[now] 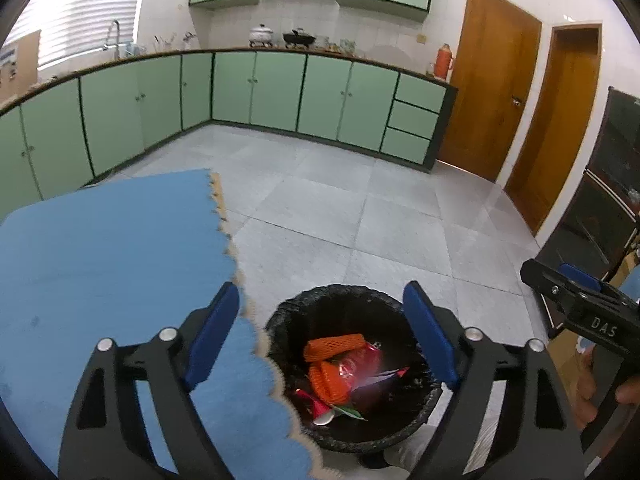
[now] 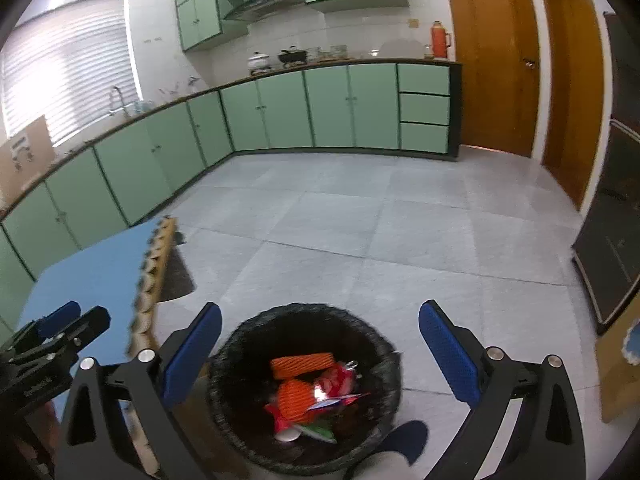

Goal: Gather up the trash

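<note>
Both grippers are being held above the lined trash bin (image 1: 352,368), placed on the floor beside the blue tabletop (image 1: 108,248) for easy dropping; the left gripper (image 1: 320,340) and right gripper (image 2: 320,360) are being kept wide-jawed and empty; the collected trash (image 2: 308,392), orange netting and red wrappers, is being contained inside.

Bare tiled floor (image 2: 360,216) beyond bin (image 2: 240,332); blue mat (image 1: 100,260) crowds its left.
</note>
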`<act>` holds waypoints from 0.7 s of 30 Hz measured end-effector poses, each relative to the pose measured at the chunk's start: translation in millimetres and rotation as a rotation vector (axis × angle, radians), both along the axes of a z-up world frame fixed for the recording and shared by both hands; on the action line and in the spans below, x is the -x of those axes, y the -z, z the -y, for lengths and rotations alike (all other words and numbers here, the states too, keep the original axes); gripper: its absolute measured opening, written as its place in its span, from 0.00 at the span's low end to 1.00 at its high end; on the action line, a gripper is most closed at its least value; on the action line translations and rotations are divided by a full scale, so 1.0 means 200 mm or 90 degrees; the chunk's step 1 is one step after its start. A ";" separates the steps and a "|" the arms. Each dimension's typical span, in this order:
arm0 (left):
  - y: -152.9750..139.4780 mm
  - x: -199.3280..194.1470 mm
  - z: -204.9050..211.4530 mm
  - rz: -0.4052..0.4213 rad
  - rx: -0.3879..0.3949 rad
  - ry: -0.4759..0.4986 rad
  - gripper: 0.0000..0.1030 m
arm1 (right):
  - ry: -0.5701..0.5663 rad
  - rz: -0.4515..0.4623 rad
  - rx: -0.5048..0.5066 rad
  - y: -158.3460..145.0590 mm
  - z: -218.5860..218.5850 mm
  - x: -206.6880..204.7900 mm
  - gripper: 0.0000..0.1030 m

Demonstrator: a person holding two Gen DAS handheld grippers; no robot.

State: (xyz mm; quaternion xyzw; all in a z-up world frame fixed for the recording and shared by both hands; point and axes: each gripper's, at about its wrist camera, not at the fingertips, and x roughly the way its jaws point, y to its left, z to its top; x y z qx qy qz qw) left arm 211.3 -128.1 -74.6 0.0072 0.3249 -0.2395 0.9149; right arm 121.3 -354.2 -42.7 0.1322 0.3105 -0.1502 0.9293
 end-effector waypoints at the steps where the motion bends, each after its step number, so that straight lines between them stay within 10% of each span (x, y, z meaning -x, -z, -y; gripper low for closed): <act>1: -0.01 0.02 -0.02 0.002 -0.003 -0.002 0.81 | -0.006 0.001 -0.004 -0.01 -0.02 0.01 0.94; 21: -0.26 0.45 -0.35 0.041 -0.021 -0.079 0.86 | -0.092 0.043 -0.005 -0.22 -0.36 0.38 0.94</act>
